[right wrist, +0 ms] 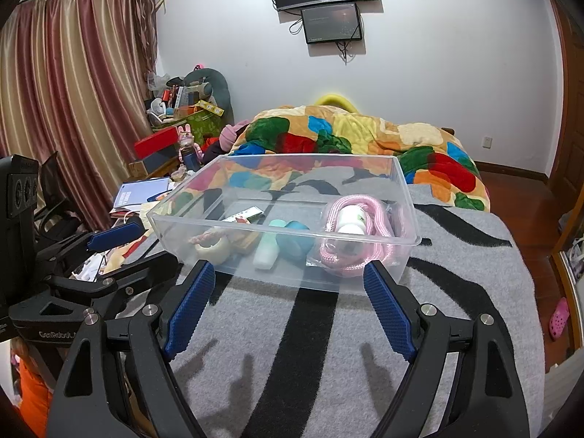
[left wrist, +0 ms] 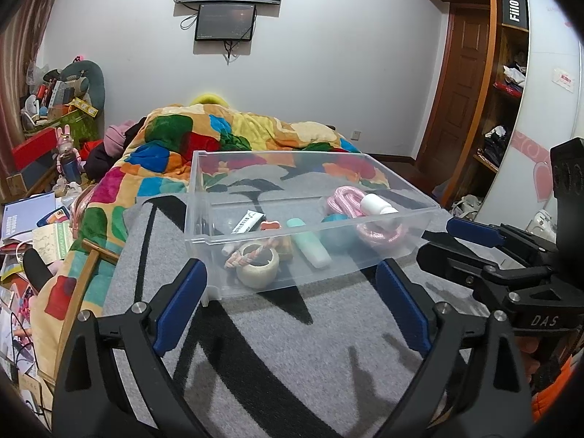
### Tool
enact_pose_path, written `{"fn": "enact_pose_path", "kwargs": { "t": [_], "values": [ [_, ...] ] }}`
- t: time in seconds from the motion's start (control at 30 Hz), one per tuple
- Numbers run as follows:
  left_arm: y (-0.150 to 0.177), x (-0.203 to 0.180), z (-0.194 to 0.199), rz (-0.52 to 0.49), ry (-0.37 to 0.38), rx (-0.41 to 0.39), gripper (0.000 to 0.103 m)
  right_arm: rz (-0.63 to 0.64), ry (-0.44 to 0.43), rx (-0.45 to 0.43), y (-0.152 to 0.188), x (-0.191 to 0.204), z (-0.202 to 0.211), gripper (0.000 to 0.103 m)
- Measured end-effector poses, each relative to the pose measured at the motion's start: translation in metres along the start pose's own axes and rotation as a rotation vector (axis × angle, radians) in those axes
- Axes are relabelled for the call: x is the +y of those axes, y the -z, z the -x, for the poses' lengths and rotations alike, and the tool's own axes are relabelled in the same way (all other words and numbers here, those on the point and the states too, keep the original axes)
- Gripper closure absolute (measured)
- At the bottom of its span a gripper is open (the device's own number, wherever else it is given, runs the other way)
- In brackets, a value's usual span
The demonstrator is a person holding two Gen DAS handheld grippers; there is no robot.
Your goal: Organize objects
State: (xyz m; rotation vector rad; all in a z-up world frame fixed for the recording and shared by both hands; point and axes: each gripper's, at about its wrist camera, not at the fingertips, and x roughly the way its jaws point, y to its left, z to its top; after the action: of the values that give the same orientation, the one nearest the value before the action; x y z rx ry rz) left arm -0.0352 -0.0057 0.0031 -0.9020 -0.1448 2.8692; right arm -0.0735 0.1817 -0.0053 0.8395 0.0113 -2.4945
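Both the left gripper (left wrist: 292, 292) and the right gripper (right wrist: 288, 292) are held wide apart, nothing between their fingers, just before a clear bin (right wrist: 408, 235). Inside are seen a pink rope (right wrist: 376, 206), white bottle (right wrist: 351, 219) and tape roll (left wrist: 257, 266), on a gray blanket (right wrist: 456, 310).

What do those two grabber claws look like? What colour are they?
Both the left gripper and the right gripper are black plastic frames with silver bolts and two bumpy blue pads. One has white letters, DAS. An orange sleeve shows behind the right one.
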Motion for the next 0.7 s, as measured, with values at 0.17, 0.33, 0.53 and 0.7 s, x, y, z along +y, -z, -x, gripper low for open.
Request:
{"fn": "enact_pose_path", "kwargs": {
  "t": [0.17,0.33,0.53,0.7],
  "values": [
    [0.0005,-0.0011,0.0005,0.000,0.003,0.000,0.007,-0.012,-0.011,0.001,0.0005,0.0005,-0.0003,0.022],
    [0.0009,-0.0027,0.0015,-0.001,0.010,-0.003,0.007,-0.015,-0.012,0.003,0.0011,-0.0008,-0.0004,0.021],
    [0.0016,-0.0023,0.0024,0.000,0.012,-0.003,0.007,-0.020,-0.013,0.004,0.0009,-0.0047,-0.0003,0.021],
    [0.0016,-0.0035,0.0032,-0.001,0.020,0.000,0.007,-0.019,-0.014,0.005,0.0010,-0.0049,-0.0006,0.021]
  ]
}}
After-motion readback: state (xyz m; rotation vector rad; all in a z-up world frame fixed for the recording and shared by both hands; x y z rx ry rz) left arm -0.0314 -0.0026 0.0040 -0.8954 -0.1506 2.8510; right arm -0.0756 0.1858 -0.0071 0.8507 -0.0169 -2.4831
